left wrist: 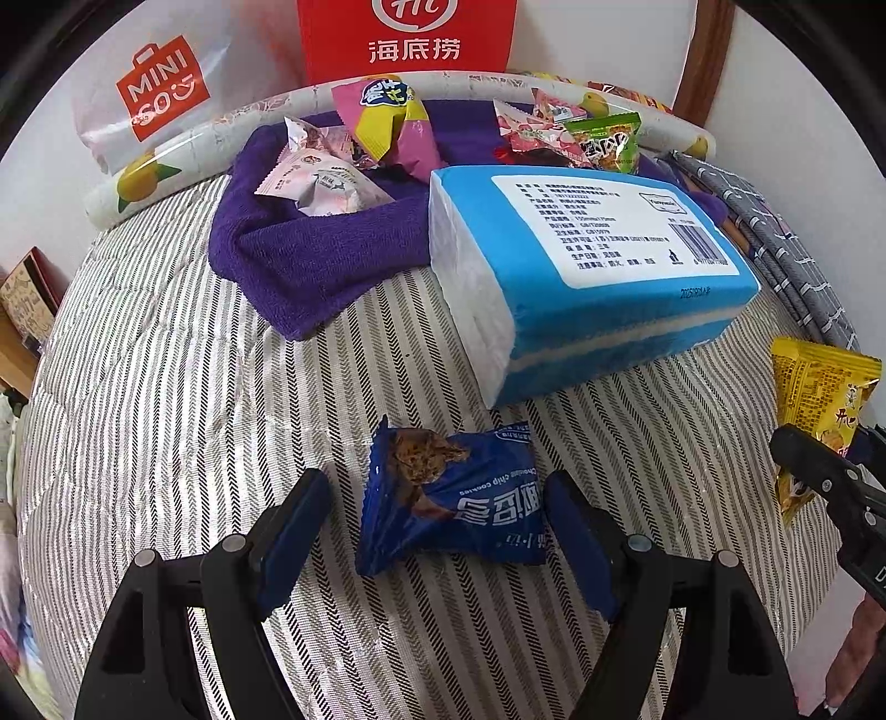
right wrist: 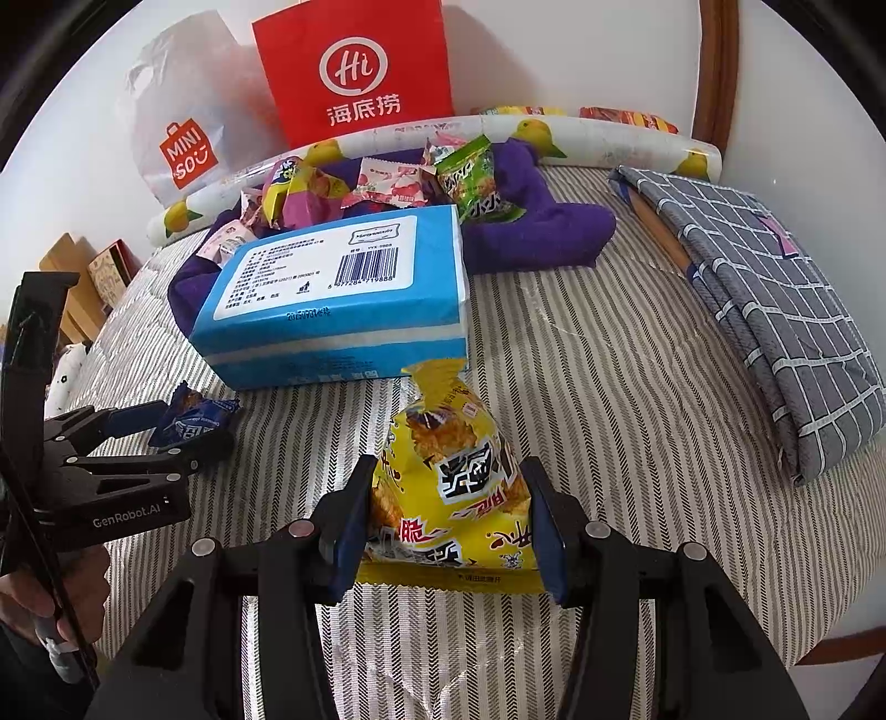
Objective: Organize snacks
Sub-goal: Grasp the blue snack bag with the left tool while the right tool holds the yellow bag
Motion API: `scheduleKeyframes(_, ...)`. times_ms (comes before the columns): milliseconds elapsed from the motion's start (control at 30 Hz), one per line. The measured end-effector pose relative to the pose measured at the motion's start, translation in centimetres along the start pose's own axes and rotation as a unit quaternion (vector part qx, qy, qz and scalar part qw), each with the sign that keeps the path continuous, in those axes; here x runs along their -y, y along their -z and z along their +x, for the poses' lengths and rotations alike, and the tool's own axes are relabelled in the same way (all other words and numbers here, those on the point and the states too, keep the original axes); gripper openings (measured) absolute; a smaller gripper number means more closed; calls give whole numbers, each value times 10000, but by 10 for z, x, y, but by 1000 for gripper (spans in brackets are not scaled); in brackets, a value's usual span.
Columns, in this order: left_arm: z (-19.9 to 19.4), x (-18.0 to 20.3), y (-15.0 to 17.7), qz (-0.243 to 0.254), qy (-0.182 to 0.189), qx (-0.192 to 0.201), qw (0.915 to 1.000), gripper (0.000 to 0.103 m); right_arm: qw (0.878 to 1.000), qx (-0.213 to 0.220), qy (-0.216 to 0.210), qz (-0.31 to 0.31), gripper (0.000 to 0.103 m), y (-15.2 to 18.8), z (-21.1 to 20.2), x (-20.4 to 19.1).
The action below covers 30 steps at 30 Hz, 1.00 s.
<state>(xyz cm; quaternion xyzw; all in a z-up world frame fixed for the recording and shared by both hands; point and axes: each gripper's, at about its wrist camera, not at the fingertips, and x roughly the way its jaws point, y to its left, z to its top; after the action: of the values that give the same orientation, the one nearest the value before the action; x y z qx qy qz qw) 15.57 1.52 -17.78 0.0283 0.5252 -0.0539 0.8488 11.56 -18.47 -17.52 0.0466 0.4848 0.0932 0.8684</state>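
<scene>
A dark blue chocolate chip cookie packet (left wrist: pixel 459 498) lies on the striped bed cover (left wrist: pixel 166 387). My left gripper (left wrist: pixel 437 484) stands open around it, one finger on each side, the left pad clear of the wrapper. The right wrist view shows the same left gripper (right wrist: pixel 185 431) low at the cookie packet (right wrist: pixel 194 421). My right gripper (right wrist: pixel 448 471) is shut on a yellow snack packet (right wrist: pixel 443 465), pads pressed on both its sides. At the right edge of the left wrist view, the yellow packet (left wrist: pixel 819 387) sits in the right gripper (left wrist: pixel 814 471).
A blue-and-white tissue pack (left wrist: pixel 598 266) lies just beyond both packets. Behind it a purple towel (left wrist: pixel 310 260) carries several snack packets. A red paper bag (left wrist: pixel 407 39), a white shopping bag (left wrist: pixel 160 88) and a lemon-print roll (left wrist: pixel 183 160) line the wall. Folded grey checked cloth (right wrist: pixel 775 310) lies right.
</scene>
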Motion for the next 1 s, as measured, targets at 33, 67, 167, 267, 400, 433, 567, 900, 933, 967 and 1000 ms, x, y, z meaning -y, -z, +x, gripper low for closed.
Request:
scheduleKeyframes(33, 0, 0, 0, 3, 2, 1, 10000, 78, 10000, -5, 4, 0, 51, 0, 0, 0)
scheduleKeyframes(67, 0, 0, 0, 4, 2, 1, 10000, 78, 10000, -5, 5, -1, 51, 0, 0, 0)
scheduleKeyframes(167, 1, 1, -1, 17, -11, -2, 10000, 78, 10000, -1, 1, 0, 51, 0, 0, 0)
scheduleKeyframes(267, 1, 1, -1, 14, -15, 0, 10000, 77, 10000, -4, 2, -5, 51, 0, 0, 0)
scheduleKeyframes(400, 1, 0, -1, 17, -9, -2, 10000, 77, 10000, -2, -2, -5, 51, 0, 0, 0)
scheduleKeyframes(433, 1, 0, -1, 17, -9, -1, 10000, 76, 10000, -1, 1, -6, 51, 0, 0, 0)
scheduleKeyframes(567, 1, 0, -1, 23, -15, 0, 10000, 76, 10000, 2, 4, -5, 51, 0, -1, 0)
scheduleKeyframes(900, 1, 0, 0, 21, -16, 6, 10000, 75, 10000, 3, 4, -6, 51, 1, -1, 0)
scheduleKeyframes(933, 1, 0, 0, 26, -18, 7, 10000, 75, 10000, 5, 7, -6, 51, 1, -1, 0)
scheduleKeyframes(967, 1, 0, -1, 30, -20, 9, 10000, 74, 10000, 4, 7, -6, 51, 1, -1, 0)
scheduleKeyframes(1000, 1, 0, -1, 31, -18, 12, 10000, 72, 10000, 7, 9, -8, 51, 0, -2, 0)
